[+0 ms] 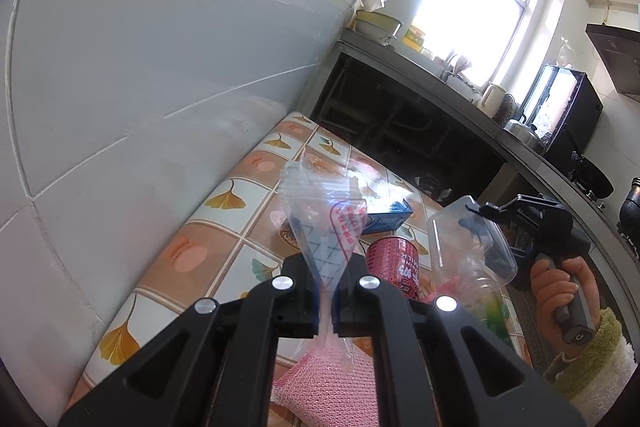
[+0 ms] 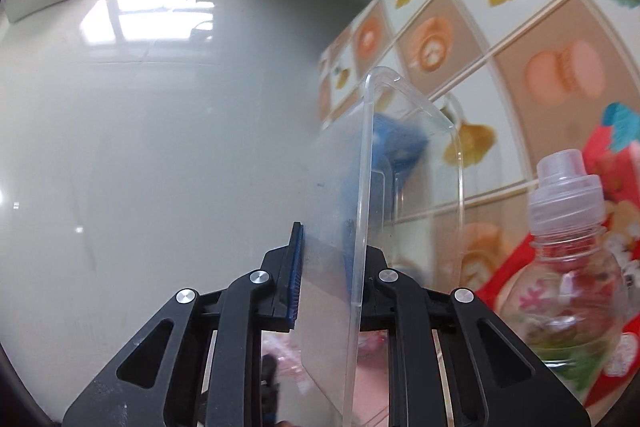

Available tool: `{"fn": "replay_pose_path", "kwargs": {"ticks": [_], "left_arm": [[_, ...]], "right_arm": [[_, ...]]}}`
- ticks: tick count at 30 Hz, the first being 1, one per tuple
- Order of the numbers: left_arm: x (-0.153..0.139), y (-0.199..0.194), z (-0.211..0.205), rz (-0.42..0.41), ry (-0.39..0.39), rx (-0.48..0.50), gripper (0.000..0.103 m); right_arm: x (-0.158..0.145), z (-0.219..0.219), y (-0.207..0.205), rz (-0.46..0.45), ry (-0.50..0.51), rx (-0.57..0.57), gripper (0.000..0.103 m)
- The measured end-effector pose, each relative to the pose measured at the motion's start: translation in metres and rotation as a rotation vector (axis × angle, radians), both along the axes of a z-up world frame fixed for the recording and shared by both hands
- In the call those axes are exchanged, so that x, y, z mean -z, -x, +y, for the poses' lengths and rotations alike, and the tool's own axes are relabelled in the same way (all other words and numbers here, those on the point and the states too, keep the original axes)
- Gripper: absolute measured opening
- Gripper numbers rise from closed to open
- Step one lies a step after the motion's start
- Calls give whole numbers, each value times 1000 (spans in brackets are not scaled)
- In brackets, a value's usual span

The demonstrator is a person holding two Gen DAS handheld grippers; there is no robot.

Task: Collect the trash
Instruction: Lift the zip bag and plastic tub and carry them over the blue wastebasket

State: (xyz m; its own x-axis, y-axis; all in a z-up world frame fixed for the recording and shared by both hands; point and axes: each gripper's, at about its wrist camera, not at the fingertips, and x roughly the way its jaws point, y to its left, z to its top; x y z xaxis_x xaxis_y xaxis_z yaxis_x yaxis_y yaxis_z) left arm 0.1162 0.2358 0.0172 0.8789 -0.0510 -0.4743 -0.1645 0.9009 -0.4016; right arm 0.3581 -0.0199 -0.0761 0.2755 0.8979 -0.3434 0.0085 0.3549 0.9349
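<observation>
Between my left tongs (image 1: 326,291) a clear plastic bag (image 1: 320,227) is pinched tight, jaws fully closed on it — held up off the table so it hangs as the place to drop trash, I judge. Right tongs (image 2: 328,267) are clamped on the wall of a clear plastic box (image 2: 400,163), one pad inside, one outside, so the box is tipped on its side, rim facing right in the right wrist view. In the left wrist view that box (image 1: 472,243) sits just right of the bag, near its mouth — likely the next piece headed in. A hand (image 1: 560,287) in a green fuzzy sleeve (image 1: 596,355) grips the right handle.

Below on the tiled tablecloth (image 1: 224,227): a red can (image 1: 396,263), a blue carton (image 1: 384,217), a pink cloth (image 1: 324,383) under my left tongs, all uncollected. A clear bottle (image 2: 568,235) with a plastic cap stands near the box in the right wrist view. Bag opening looks narrow and the box is wide, so fit is my worry.
</observation>
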Motion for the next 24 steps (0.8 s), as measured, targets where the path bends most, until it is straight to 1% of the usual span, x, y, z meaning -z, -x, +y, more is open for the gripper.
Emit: {"fn": "replay_pose_path", "kwargs": {"ticks": [1, 4, 11, 18, 21, 24], "left_arm": [[0, 1, 0, -2, 0, -2, 3], [-3, 4, 0, -18, -1, -4, 3], [-17, 14, -3, -62, -17, -4, 3], [-37, 24, -14, -110, -46, 20, 3], [-47, 26, -22, -131, -53, 41, 3], [-55, 27, -32, -148, -57, 74, 3]], "right_arm": [[-3, 2, 0, -6, -31, -15, 17], [-13, 8, 3, -29, -78, -49, 17], [-51, 13, 21, -126, -122, -117, 17], [-85, -2, 43, -211, -99, -148, 17], [-104, -26, 69, -265, -68, -146, 17], [-115, -50, 91, -311, -36, -134, 17]]}}
